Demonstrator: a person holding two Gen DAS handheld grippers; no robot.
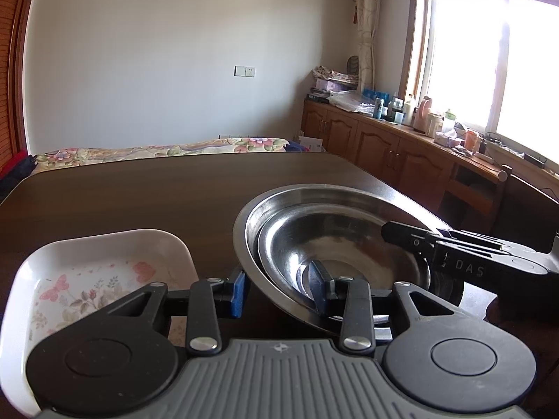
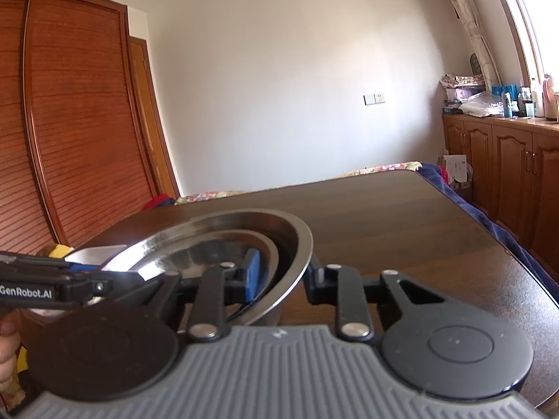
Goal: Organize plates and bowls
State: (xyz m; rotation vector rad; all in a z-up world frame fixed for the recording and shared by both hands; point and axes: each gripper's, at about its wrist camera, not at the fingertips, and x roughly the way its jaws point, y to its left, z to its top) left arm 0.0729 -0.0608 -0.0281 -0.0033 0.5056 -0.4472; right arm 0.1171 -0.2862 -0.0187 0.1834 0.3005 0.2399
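Nested steel bowls sit over the dark table, a smaller one inside a wide-rimmed one. My left gripper clamps their near-left wall, one blue pad outside and one inside. In the right wrist view my right gripper clamps the steel bowls on the opposite side, a blue pad inside and the other finger outside the rim. The bowls look tilted and slightly off the table. A white square dish with a flower and butterfly print lies just left of the bowls.
The table's far edge borders a bed with a floral cover. Wooden cabinets with bottles on top run under the window on the right. A wooden wardrobe stands on the left. A person's hand shows at the lower left.
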